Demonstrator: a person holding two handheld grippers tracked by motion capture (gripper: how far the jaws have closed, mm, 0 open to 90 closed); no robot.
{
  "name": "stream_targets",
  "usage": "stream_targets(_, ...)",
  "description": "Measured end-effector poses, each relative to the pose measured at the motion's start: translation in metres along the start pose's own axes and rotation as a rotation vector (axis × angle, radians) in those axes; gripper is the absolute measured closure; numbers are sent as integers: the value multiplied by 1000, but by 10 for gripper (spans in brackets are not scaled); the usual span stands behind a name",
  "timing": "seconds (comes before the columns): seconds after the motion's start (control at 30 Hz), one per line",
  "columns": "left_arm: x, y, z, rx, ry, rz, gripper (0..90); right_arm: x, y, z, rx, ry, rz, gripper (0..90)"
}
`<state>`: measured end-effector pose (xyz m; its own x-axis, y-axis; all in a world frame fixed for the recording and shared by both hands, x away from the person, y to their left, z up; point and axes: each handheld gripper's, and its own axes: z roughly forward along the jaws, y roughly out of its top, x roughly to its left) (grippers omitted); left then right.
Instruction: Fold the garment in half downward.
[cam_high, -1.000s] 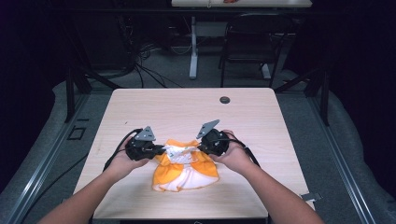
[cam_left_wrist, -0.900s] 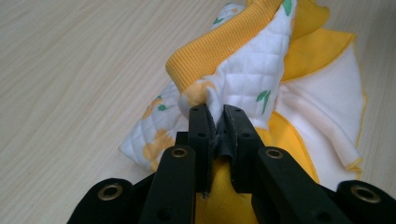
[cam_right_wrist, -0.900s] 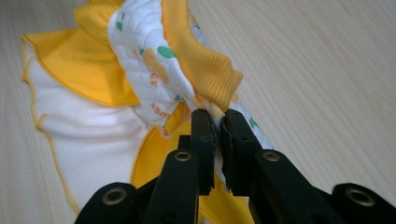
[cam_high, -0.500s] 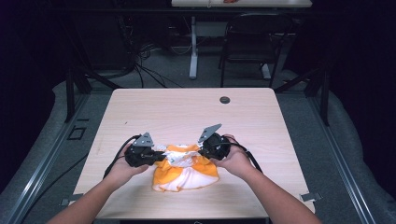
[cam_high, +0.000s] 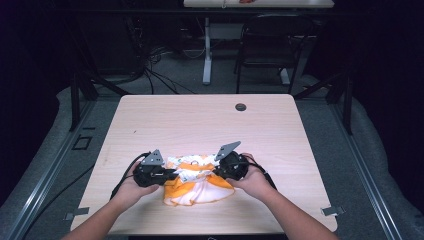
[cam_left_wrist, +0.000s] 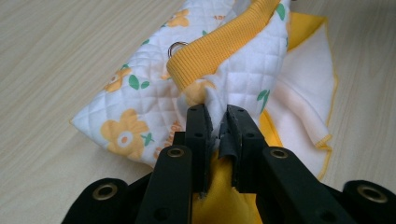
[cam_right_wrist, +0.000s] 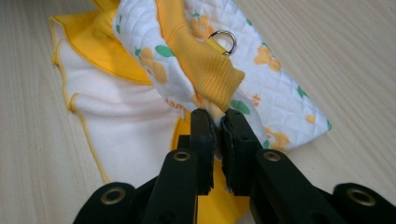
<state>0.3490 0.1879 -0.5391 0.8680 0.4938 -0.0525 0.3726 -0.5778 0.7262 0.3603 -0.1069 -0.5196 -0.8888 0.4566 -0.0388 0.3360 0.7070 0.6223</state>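
Quilted floral garment, soft and light, lies near the table's front edge; left gripper and right gripper pinch its fabric, the left's jaws having just eased wider.

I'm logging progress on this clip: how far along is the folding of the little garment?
Done: the quilted white garment with yellow flowers and orange trim lies bunched on the wooden table. In hand: the left gripper and right gripper each pinch its fabric; the left jaws have just been easing open. Left: probably releasing and smoothing it flat.
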Motion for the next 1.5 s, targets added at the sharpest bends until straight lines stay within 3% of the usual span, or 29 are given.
stream_targets(0.27, -12, -9, 0, -16, -29, 30, 719, 9, -12, 2, -22, -1, 11, 819)
stream_targets(0.53, -22, -16, -7, -60, -72, 12, 664, 11, -26, 3, -31, 16, 57, 815)
stream_targets(0.8, -16, -6, -28, -129, -39, -32, 621, 15, -27, -11, -73, 19, 71, 755)
stream_targets(0.97, -5, -2, -30, -157, 28, -106, 588, 13, -23, -20, -125, -3, 94, 739)
stream_targets(1.1, 3, -2, -18, -127, 74, -157, 586, 7, -17, -21, -144, -38, 106, 723)
stream_targets(1.2, 3, -3, -11, -122, 54, -172, 581, 0, -11, -19, -158, -39, 132, 718)
stream_targets(1.3, -2, -4, -7, -113, 46, -155, 576, -2, -7, -12, -150, -14, 139, 700)
stream_targets(1.5, -12, -10, -3, -89, 37, -125, 553, 4, -6, 2, -77, 31, 100, 680)
